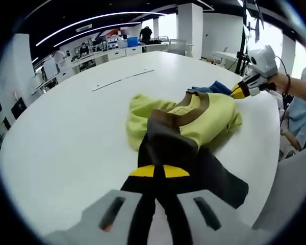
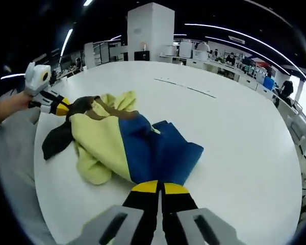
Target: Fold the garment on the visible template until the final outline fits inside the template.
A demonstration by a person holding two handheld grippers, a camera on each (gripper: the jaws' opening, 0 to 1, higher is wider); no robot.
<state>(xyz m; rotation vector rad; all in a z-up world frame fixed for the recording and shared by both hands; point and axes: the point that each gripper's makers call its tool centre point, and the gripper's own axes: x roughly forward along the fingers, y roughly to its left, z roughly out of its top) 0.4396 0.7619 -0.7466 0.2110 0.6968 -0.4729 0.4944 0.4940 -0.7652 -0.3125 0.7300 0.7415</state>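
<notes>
Gripping opposite garment (image 2: 127, 145) edges, both hand-held grippers sit clamped low.

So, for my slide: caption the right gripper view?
Right gripper shut on the blue edge of the garment on the white table; left gripper at its brown end.
</notes>
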